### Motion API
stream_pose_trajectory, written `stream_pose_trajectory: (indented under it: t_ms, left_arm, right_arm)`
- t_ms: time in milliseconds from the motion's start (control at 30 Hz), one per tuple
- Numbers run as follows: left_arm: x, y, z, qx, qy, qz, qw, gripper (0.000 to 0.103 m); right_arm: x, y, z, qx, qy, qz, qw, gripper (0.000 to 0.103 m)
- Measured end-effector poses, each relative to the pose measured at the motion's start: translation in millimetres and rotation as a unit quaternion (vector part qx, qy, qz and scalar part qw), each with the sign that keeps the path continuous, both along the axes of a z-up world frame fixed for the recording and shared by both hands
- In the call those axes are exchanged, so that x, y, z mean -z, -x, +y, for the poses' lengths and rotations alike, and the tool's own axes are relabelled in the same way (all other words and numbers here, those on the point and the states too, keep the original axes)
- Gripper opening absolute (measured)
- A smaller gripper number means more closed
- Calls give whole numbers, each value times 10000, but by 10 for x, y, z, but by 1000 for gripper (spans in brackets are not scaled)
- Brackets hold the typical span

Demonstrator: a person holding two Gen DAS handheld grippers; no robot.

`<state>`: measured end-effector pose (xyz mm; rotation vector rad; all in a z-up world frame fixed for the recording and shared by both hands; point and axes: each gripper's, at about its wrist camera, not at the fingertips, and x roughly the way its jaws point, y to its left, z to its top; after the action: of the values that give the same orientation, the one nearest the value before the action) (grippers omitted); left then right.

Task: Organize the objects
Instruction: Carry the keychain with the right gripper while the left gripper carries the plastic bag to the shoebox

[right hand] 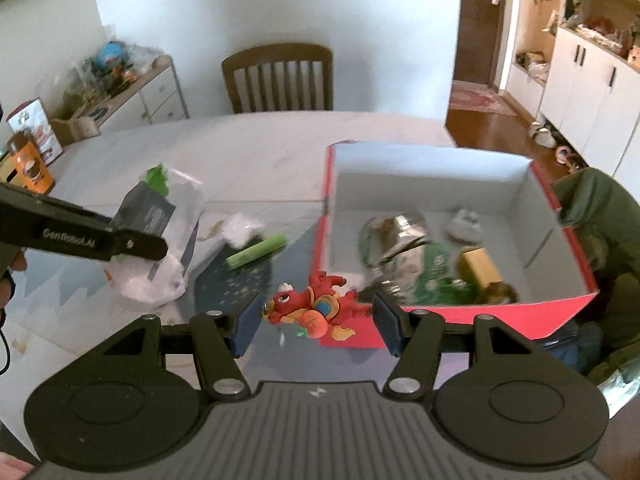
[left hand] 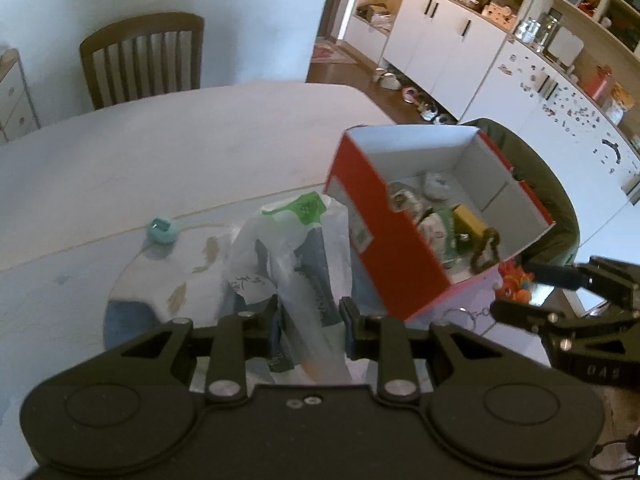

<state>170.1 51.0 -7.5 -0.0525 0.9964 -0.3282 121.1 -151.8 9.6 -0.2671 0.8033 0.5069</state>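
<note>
So the thing in play for us right now is the little red dragon toy (right hand: 314,310), a keychain-type figure lying on the table (right hand: 248,160) right up against the near wall of the red box (right hand: 460,314). In the right wrist view it sits between the right gripper (right hand: 316,318) fingers, but the jaws are spread wide and neither pad looks like it's touching the toy, so nothing's grabbed yet. We'd call this the lining-up bit of a pick.

Meanwhile our left gripper (left hand: 308,316) has its jaws pinched in on a clear plastic bag (left hand: 296,264) with a green label on top, holding it above the table just left of the box. Whether it's a firm grip or a loose one, we can't really say, the bag is floppy.

The box already has stuff in it: a shiny jar-like thing, a green packet, something yellow, a small white item. A green stick (right hand: 258,254) is still out on the table beyond the dragon, and there's a small teal object (left hand: 161,231) further off.

Next move as we see it: close the right jaws on the dragon's body, lift it clear of the box wall, and drop it inside. The wall is so close that the far finger might bump it.
</note>
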Motion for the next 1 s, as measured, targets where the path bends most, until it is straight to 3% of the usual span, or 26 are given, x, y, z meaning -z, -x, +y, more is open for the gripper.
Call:
stream_pose_trajectory:
  t_ms: [500,733,1000]
  left_arm:
    - [-187,-102,-763,327,-161,-183,9992,28]
    - [-259,-252,-1136,476,-246,-282,9982,28]
    - [-146,-462,-1551,626,-546,-324,9960,28]
  right_arm:
    - [-273,-518,-659,261,-46,-416,9988,60]
    - [-250,-812,-841,297,69,-459,9985,60]
    - [-99,-1203,-1011,360,164,-372,9985,60]
